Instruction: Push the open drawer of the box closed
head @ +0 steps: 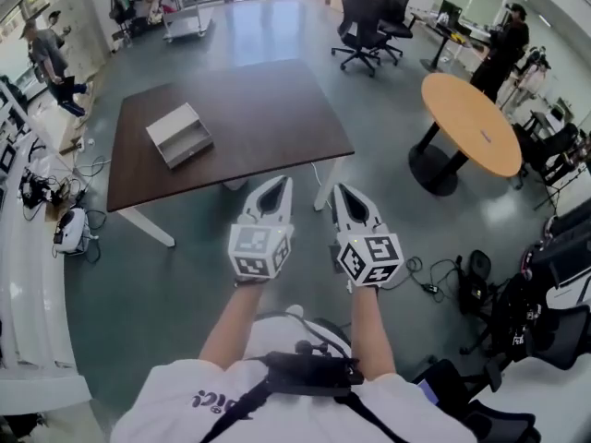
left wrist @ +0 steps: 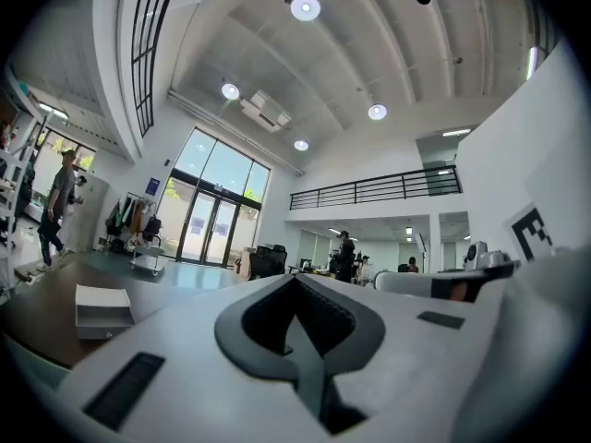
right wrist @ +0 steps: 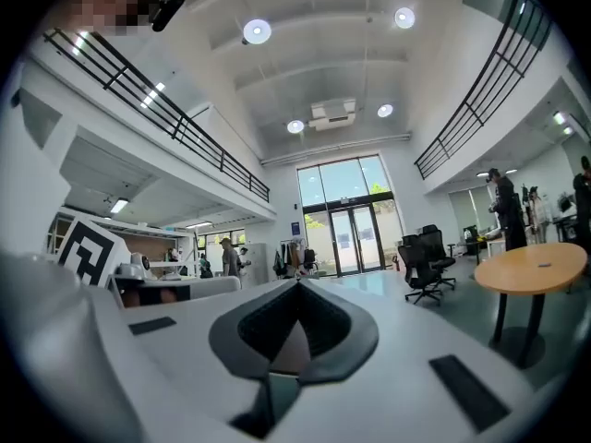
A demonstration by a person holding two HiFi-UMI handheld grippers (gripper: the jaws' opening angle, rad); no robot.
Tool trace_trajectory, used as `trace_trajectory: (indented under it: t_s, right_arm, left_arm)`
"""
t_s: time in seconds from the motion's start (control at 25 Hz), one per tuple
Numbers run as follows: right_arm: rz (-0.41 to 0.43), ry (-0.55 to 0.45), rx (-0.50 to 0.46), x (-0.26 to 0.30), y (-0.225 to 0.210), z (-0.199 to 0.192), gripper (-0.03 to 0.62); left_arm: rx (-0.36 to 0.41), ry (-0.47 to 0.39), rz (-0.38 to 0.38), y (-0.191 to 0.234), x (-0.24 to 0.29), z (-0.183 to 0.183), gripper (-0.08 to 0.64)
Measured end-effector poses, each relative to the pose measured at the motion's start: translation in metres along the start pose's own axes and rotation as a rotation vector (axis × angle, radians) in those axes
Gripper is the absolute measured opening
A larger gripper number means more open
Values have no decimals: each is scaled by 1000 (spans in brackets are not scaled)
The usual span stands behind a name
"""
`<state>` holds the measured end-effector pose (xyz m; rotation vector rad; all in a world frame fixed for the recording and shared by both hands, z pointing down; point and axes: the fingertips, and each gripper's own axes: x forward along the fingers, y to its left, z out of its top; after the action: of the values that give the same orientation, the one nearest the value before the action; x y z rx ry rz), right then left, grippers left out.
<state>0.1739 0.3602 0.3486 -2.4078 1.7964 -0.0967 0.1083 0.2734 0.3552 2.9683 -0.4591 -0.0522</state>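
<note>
A small white box point(head: 178, 134) sits on the left part of a dark brown table point(head: 268, 109), its drawer pulled out toward the table's near edge. In the left gripper view the box point(left wrist: 102, 307) appears low at the left, some way off. My left gripper point(head: 279, 185) and right gripper point(head: 343, 191) are held side by side in the air before the table's near edge, well short of the box. Both point forward with jaws shut and nothing between them. The left gripper point(left wrist: 295, 281) and the right gripper point(right wrist: 297, 284) each show closed tips in their own views.
A round wooden table point(head: 476, 123) stands to the right, with black office chairs point(head: 369, 21) behind it. People stand at the far left point(head: 51, 58) and far right point(head: 503, 44). Cables and gear point(head: 55, 220) lie on the floor at the left, bags and chairs point(head: 526, 312) at the right.
</note>
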Motion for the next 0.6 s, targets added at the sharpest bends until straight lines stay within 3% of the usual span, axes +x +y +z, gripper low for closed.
trace_trajectory:
  t_s: [0.32, 0.6]
  right_arm:
    - [215, 81, 5, 98, 48, -28, 3]
    - [387, 114, -3, 168, 93, -35, 3]
  left_arm:
    - [-40, 11, 202, 101, 3, -9, 9]
    - [-43, -22, 347, 169, 1, 6, 8]
